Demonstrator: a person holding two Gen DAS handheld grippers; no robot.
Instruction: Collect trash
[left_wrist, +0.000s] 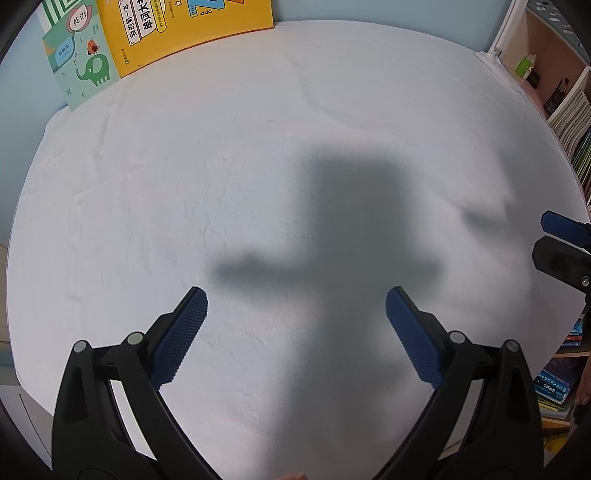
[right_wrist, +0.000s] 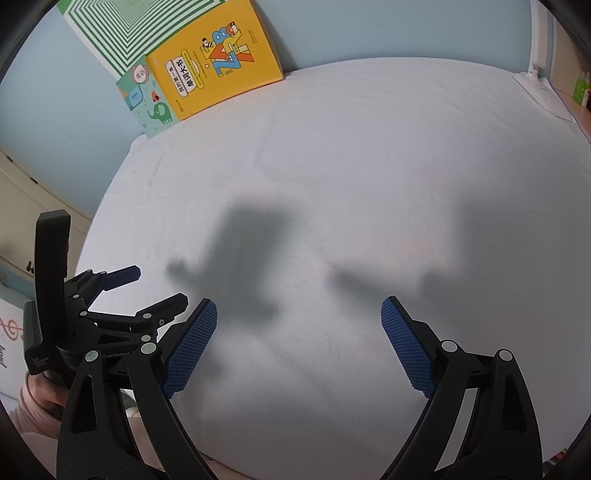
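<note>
No trash shows in either view. My left gripper (left_wrist: 295, 299) is open and empty above the white cloth-covered table (left_wrist: 221, 166). My right gripper (right_wrist: 299, 308) is open and empty above the same white cloth (right_wrist: 351, 166). The left gripper also shows at the lower left of the right wrist view (right_wrist: 159, 286), open. The tips of the right gripper show at the right edge of the left wrist view (left_wrist: 554, 240). Both grippers cast shadows on the cloth.
A yellow book (left_wrist: 184, 29) and a green elephant book (left_wrist: 81, 62) lean against the blue wall at the far left; they also show in the right wrist view (right_wrist: 218, 55). A bookshelf (left_wrist: 569, 122) stands on the right. A white lamp base (right_wrist: 543, 88) sits at the far right corner.
</note>
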